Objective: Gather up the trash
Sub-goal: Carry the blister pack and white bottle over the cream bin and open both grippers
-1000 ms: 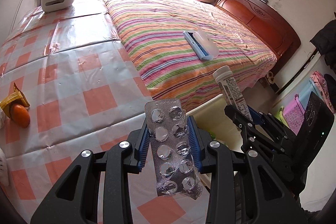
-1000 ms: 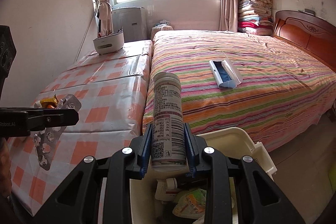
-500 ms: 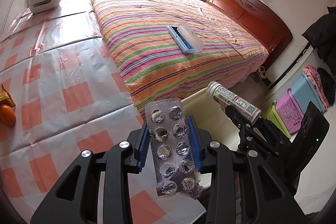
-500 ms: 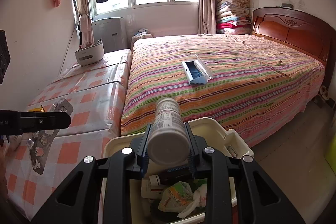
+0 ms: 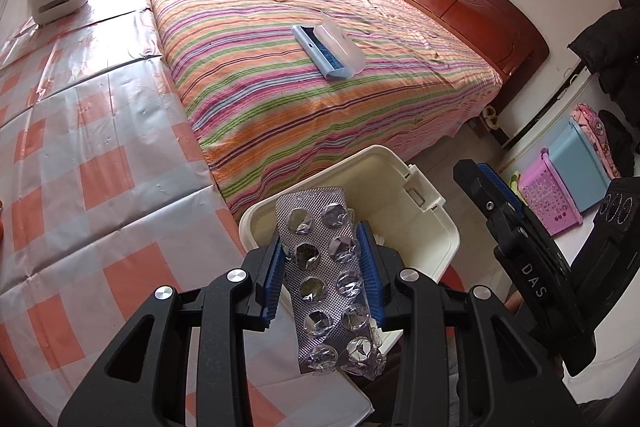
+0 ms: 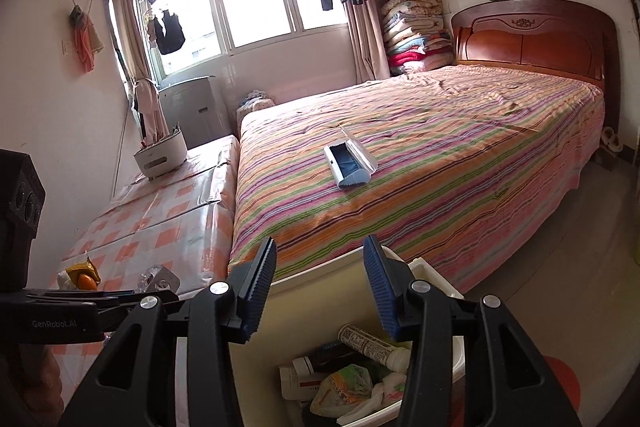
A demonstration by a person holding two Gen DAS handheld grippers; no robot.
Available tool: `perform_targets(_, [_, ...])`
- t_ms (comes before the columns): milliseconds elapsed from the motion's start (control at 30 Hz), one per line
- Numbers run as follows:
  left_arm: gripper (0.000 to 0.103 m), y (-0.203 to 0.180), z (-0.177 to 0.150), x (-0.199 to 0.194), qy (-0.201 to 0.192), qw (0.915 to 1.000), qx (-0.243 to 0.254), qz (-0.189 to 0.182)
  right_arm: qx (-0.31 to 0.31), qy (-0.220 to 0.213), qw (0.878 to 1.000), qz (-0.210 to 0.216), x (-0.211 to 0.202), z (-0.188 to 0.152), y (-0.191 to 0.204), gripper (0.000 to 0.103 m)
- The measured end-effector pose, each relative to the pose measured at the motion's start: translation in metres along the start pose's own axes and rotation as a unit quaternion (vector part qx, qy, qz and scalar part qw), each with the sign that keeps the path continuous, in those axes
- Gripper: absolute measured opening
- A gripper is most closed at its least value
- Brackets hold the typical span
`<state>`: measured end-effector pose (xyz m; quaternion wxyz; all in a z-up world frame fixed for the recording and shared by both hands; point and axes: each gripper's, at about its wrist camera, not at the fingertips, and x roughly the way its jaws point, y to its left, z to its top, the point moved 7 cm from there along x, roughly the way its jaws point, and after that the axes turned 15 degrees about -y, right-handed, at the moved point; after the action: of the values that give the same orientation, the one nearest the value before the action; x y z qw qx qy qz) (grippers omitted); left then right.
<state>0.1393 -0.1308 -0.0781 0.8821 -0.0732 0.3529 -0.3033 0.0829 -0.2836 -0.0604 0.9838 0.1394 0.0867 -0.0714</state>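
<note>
Cream plastic, the bin [image 5: 430, 223] sits on the floor at the corner of the striped bed [image 5: 320, 67], beside the checked tabletop [image 5: 100, 167]. Above the bin, the right tool [image 6: 320, 283] is opening with nothing between its pads — a white bottle [image 6: 372, 347] already lies in the bin among wrappers. The left tool [image 5: 322, 275] is clamped on the foil blister pack [image 5: 328, 279], which hangs over the bin's near rim. Best to carry it further over the bin's middle before letting go — the light sheet could flutter outside.
</note>
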Motion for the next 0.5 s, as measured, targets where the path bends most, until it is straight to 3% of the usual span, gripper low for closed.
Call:
perform_targets(133, [0.034, -0.004, -0.002, 0.008, 0.008, 1.0, 0.001, -0.004, 0.02, -0.013, 1.0, -0.011, -0.003, 0.006, -0.009, 0.045])
perform_targets(233, [0.034, -0.009, -0.005, 0.014, 0.014, 0.9999, 0.004, -0.007, 0.032, -0.017, 0.999, -0.015, -0.005, 0.008, -0.014, 0.051])
perform_targets(500, [0.035, -0.021, -0.016, 0.026, 0.027, 0.9994, 0.019, -0.014, 0.037, -0.024, 0.999, -0.016, -0.008, 0.011, -0.017, 0.052])
